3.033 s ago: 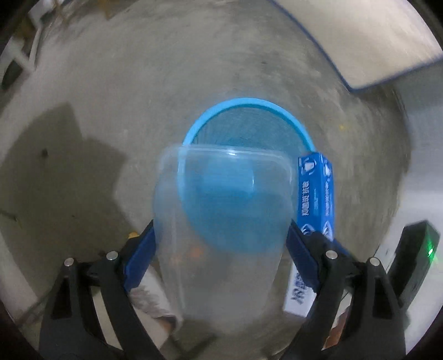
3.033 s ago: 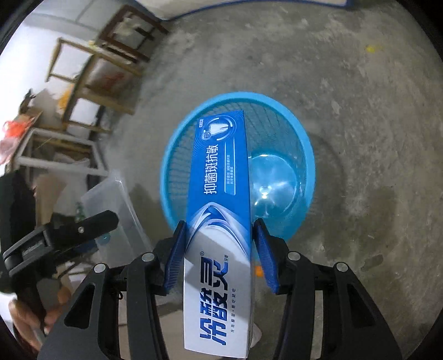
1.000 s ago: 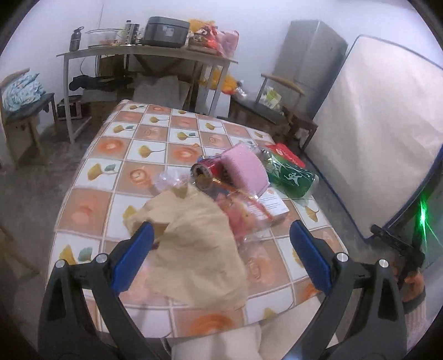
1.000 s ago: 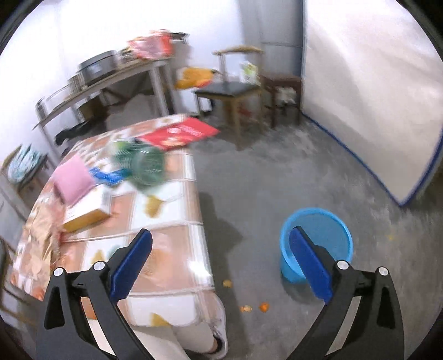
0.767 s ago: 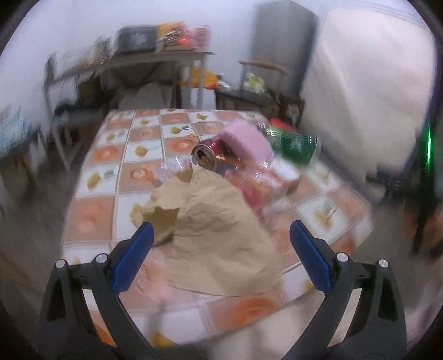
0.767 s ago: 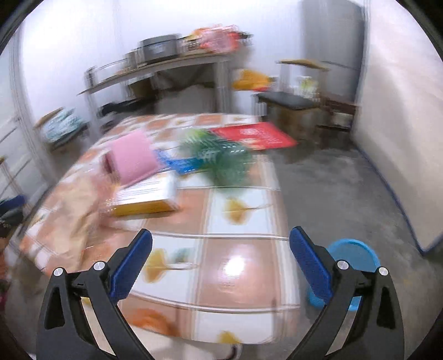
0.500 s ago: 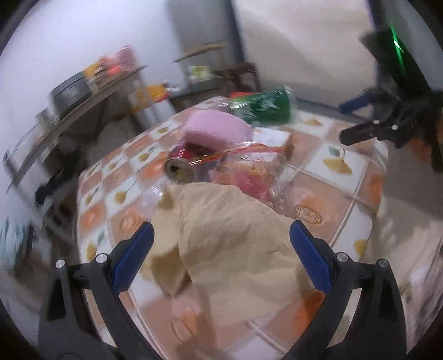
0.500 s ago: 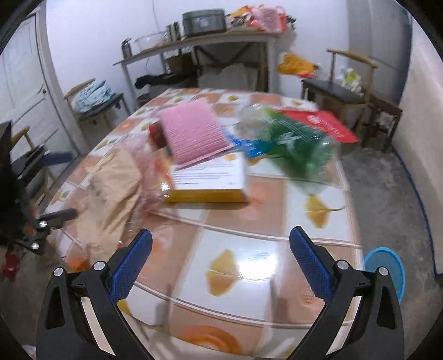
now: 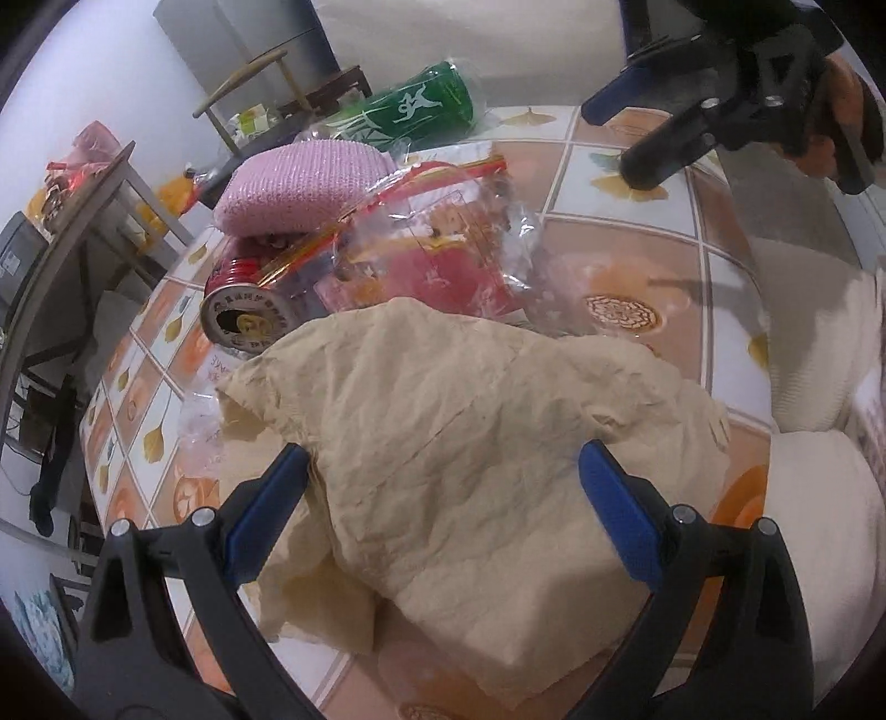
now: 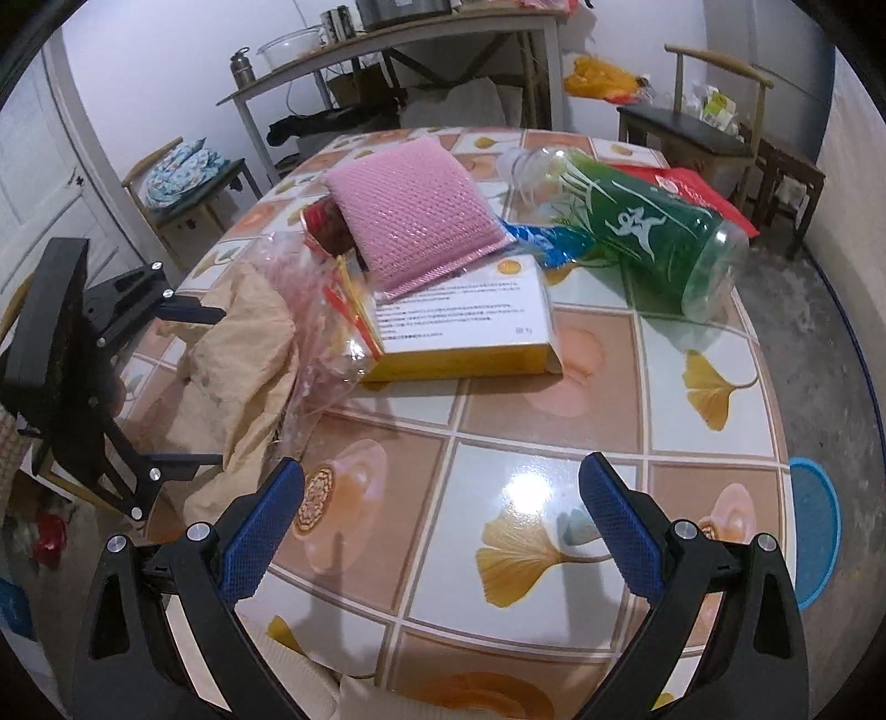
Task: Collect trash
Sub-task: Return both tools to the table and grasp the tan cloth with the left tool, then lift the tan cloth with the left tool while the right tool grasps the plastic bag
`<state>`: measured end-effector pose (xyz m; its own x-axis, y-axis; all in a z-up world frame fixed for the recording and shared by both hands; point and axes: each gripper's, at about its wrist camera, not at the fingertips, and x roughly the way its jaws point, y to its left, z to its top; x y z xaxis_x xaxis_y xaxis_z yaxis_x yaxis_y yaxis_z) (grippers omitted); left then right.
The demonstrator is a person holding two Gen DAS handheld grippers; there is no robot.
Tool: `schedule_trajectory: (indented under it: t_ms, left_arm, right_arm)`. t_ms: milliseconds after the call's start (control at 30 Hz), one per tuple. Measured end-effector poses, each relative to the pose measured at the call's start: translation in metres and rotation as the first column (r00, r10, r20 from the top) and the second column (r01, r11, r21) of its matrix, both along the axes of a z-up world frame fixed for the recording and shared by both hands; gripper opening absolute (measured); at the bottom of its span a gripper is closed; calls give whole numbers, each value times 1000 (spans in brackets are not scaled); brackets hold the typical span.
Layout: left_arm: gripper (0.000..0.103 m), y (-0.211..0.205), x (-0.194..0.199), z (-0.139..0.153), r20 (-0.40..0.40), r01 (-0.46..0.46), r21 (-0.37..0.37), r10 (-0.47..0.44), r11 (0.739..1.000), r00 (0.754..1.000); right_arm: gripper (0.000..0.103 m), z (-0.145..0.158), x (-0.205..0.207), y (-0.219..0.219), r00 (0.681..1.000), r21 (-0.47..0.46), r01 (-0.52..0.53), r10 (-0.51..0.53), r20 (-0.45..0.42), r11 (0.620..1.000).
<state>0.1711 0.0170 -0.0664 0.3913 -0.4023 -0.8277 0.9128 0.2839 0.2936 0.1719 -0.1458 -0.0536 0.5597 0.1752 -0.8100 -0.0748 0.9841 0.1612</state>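
Observation:
Trash lies on a tiled table [image 10: 554, 487]. A crumpled tan paper bag [image 9: 470, 454] fills the near part of the left wrist view; my left gripper [image 9: 443, 498] is open with its fingers either side of the bag. Behind it lie a clear plastic bag with red contents [image 9: 437, 249], a red can [image 9: 243, 310], a pink pad [image 9: 304, 183] and a green bottle [image 9: 415, 105]. My right gripper [image 10: 443, 509] is open and empty over bare table. It faces a yellow box [image 10: 459, 327], the pink pad [image 10: 410, 221] and the green bottle [image 10: 642, 232].
The blue trash basket [image 10: 814, 526] stands on the floor past the table's right edge. Chairs [image 10: 714, 133] and a side table [image 10: 387, 39] with kitchenware stand behind. A red flat packet [image 10: 703, 199] and a blue wrapper [image 10: 548, 238] lie near the bottle.
Three seconds ago both grippers held a clear container and a toothpaste box over the basket. Both are open and empty now, turned to the table; the left has closed in on the paper bag.

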Motion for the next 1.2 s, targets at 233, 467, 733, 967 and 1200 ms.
schedule_trajectory:
  t_ms: [233,467,733,967,1200]
  left_arm:
    - [49,3,-3,-1,-3,-31,10,31,999,1000]
    - [8,15,-9,27,9,-100,-58,101,993,995]
    - [0,32,-25,63,9,-198,-181,203,963,979]
    - [0,62,-48,99,87,-359,-317,404,878,910]
    - [0,107,-79,116,-204,-475,-553,442,684,874]
  right_arm:
    - [96,-2,2,-4,1000,44,21,-21,-15,999]
    - [96,5,-4,-8,1000,62,29,-30,10,998]
    - [96,13,-15,-22,997,119,58,-63,42,991]
    - [96,20,-28,-28,994,148,58,-71,88,987]
    - [96,34,-33,-11,987,173,-65,38,155,983]
